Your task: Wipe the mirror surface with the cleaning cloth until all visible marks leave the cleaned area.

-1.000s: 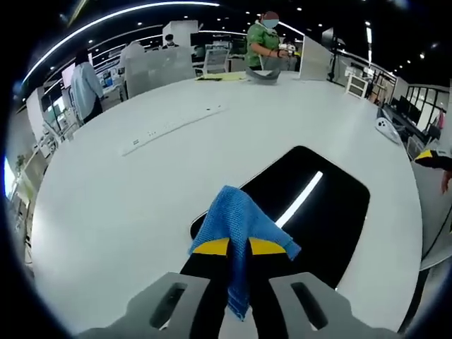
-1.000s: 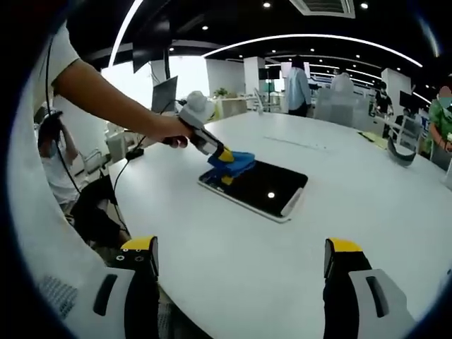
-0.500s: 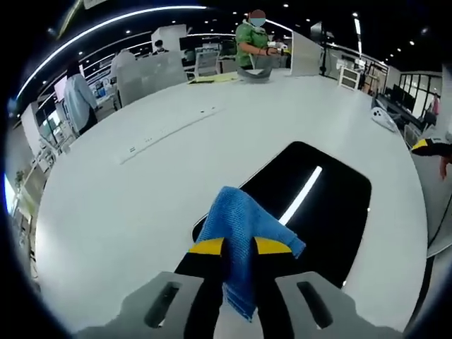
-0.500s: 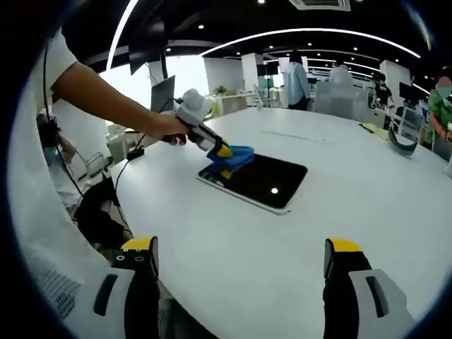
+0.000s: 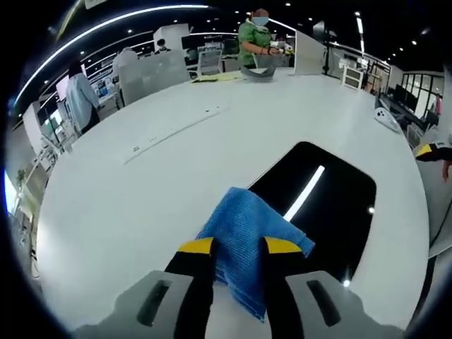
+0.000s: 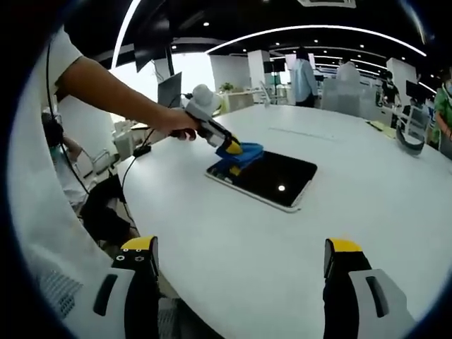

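The left gripper (image 5: 236, 247) is clamped on the blue cloth (image 5: 251, 229) at the near edge of the mirror (image 5: 332, 205). The mirror stretches away ahead of it on the desk (image 5: 141, 183), so wiping goes forward. The right gripper (image 6: 240, 275) is wide apart, well away.

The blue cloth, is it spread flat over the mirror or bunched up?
Bunched up. The blue cloth is pinched between the left gripper jaws, folds draping over the near edge of the mirror; most of the glass is uncovered.
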Motion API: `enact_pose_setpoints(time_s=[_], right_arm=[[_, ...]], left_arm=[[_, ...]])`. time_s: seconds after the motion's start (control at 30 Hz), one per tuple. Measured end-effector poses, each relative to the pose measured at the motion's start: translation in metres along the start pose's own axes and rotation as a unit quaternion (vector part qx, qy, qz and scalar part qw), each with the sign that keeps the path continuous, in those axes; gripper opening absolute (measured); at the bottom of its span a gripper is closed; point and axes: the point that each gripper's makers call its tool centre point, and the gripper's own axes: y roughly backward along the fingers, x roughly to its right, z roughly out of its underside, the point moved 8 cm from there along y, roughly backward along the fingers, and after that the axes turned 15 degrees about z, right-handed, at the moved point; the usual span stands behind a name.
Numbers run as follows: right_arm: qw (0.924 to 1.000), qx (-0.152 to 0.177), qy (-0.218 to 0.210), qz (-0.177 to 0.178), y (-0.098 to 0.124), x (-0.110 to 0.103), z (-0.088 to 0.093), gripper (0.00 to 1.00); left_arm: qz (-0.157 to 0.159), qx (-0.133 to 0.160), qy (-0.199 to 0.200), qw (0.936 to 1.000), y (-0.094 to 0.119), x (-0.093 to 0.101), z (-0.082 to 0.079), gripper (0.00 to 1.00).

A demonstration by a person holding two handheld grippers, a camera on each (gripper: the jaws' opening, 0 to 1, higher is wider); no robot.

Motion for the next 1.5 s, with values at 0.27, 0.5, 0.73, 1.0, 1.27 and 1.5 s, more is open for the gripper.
enact_pose_setpoints(time_s=[0.27,0.5,0.73,1.0,1.27,1.5], right_arm=[[1.0000,-0.001,0.000,-0.001,0.000,-0.001,-0.003,0.98],[1.0000,-0.001,-0.001,0.006,0.000,0.004,-0.004,0.98],[0.9999,-0.001,-0.005,0.009,-0.003,0.006,-0.004,0.97],[0.9999,-0.007,-0.010,0.008,-0.004,0.005,-0.001,0.97],[0.9998,-0.009,-0.015,0.011,-0.003,0.007,0.001,0.97],[0.9996,-0.014,-0.019,0.015,-0.005,0.005,0.002,0.95]], left_arm=[[0.005,-0.006,0.020,0.9998,0.001,-0.013,-0.001,0.39],[0.018,0.002,0.036,0.9992,0.001,-0.020,0.001,0.48],[0.028,0.029,-0.009,0.9991,0.003,-0.011,-0.017,0.39],[0.039,0.016,0.001,0.9991,-0.001,-0.003,-0.019,0.24],[0.051,-0.007,0.020,0.9985,-0.003,-0.002,-0.009,0.15],[0.050,-0.020,-0.005,0.9985,-0.005,-0.001,-0.007,0.12]])
